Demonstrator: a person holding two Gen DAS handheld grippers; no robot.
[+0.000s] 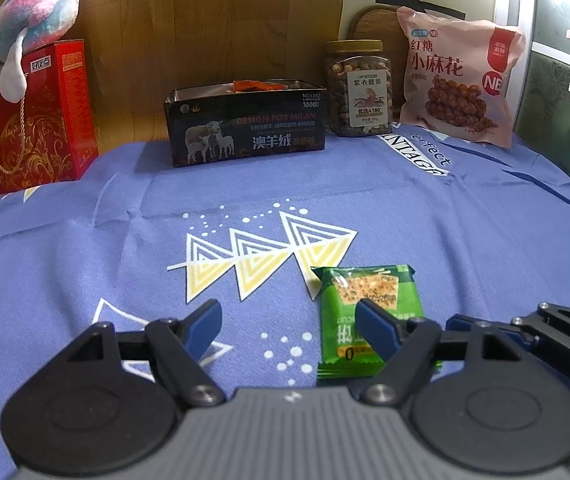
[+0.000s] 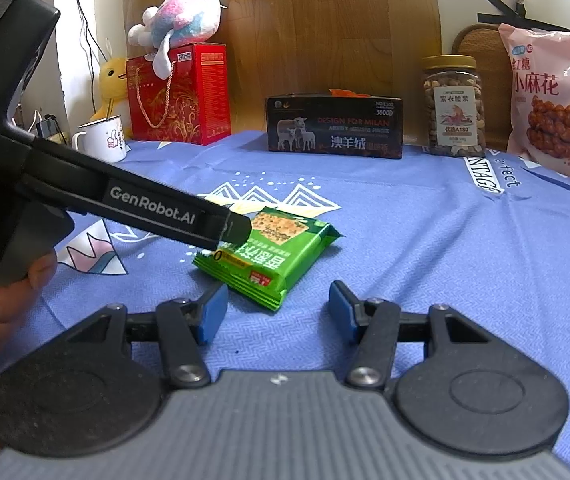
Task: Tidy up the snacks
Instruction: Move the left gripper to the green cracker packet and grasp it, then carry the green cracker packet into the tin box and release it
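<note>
Small green foil-wrapped biscuit packets [image 2: 271,254], a few stacked flat, lie mid-table on the blue patterned tablecloth [image 1: 425,220], well in front of the open black tin box with sheep print [image 1: 247,122]. Left gripper [image 1: 289,322] has its blue-padded jaws wide apart, holding nothing; its right finger hangs over the packets' near end, contact unclear. Right gripper [image 2: 277,308] is also spread and empty, its tips just short of the packets' near corner.

Handling, judged: light, thin, crinkly film, likely slippery; the stack may slide apart and the biscuits inside probably crack under a hard squeeze. Best hold looks like across the short width at mid-body, pinching all layers together, moderate force. Avoid the crimped end seams, they flex and slip.

At the back: clear plastic nut jar with gold lid [image 1: 359,88], pink twisted-snack bag [image 1: 459,76], red gift box [image 1: 31,116].
</note>
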